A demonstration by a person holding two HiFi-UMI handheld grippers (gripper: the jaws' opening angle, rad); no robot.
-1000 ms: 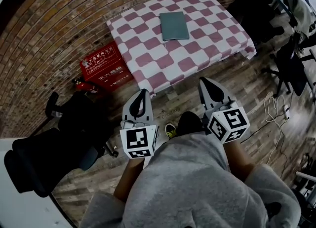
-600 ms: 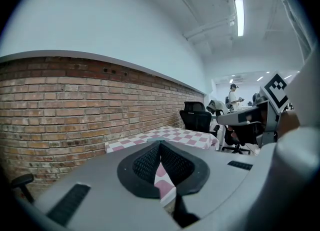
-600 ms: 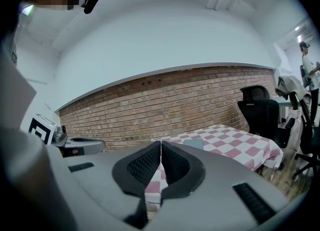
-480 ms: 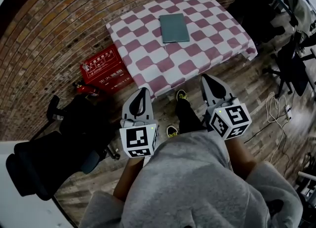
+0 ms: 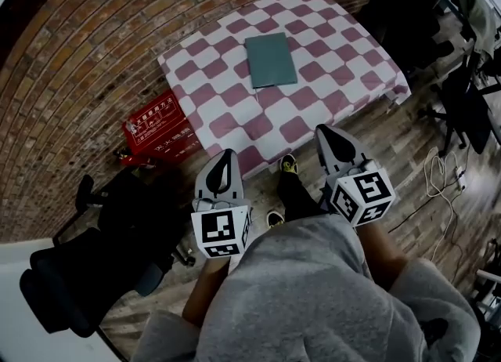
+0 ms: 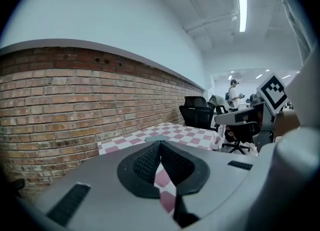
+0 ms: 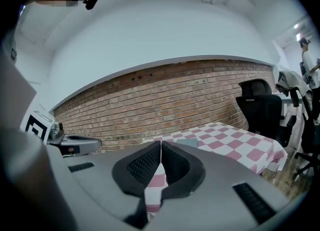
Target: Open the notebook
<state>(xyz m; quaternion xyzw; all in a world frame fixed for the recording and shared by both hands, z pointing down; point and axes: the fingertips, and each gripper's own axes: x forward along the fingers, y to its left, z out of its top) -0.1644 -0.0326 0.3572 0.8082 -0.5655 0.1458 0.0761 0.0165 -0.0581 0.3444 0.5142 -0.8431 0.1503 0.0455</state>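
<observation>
A grey-green notebook (image 5: 271,59) lies closed on a table with a pink-and-white checked cloth (image 5: 329,78), toward its far side. Both grippers hang in front of the person, short of the table's near edge. My left gripper (image 5: 227,153) is shut with nothing in it, its tips meeting in the left gripper view (image 6: 160,143). My right gripper (image 5: 327,131) is shut and empty too, tips together in the right gripper view (image 7: 160,142). The notebook's edge (image 7: 186,142) shows just beyond the right jaws, far off.
A brick wall (image 5: 94,47) runs behind the table. A red box (image 5: 159,127) sits on the floor at the table's left. Black office chairs stand at the left (image 5: 94,258) and at the right (image 5: 462,102). Cables (image 5: 440,176) lie on the wooden floor.
Both grippers and the person have moved forward toward the table; a foot has stepped ahead between them. The jaws stayed shut.
</observation>
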